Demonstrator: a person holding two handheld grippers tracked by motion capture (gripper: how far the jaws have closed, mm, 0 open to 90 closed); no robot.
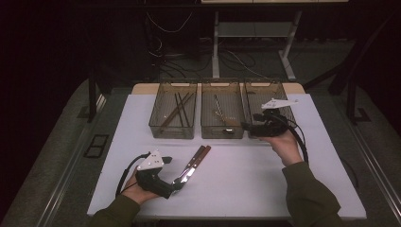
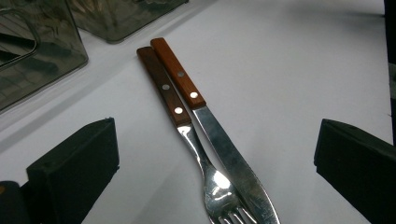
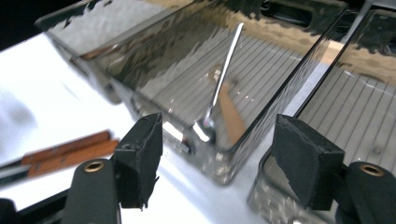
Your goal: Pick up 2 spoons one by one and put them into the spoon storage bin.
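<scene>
On the white table (image 1: 236, 189) a fork (image 2: 187, 135) and a knife (image 2: 219, 144) lie side by side, touching along their length, both with brown wooden handles that have small metal rivets. Their handles point toward the row of three transparent bins at the far side of the table, and their metal ends point toward the person. The left gripper (image 1: 176, 185) is held low at the near left part of the table, just at the metal ends of the two pieces. In the left gripper view its two black jaws stand wide apart, one on each side of the fork and knife, and they touch neither of them; nothing is between the pads. The right gripper (image 1: 246, 126) is held by the right hand (image 1: 285, 145) near the front wall of the middle bin (image 1: 222, 134) and the right bin (image 1: 283, 90). In the right gripper view its jaws are also apart and hold nothing; between them one sees the corner of the middle bin, where a spoon (image 3: 219, 98) leans with its bowl down near the front wall, beside another piece with a wooden handle. The left bin (image 1: 173, 134) holds some long dark utensils, but it is not possible to tell what kind they are. The fork and knife are well apart from the right gripper.
</scene>
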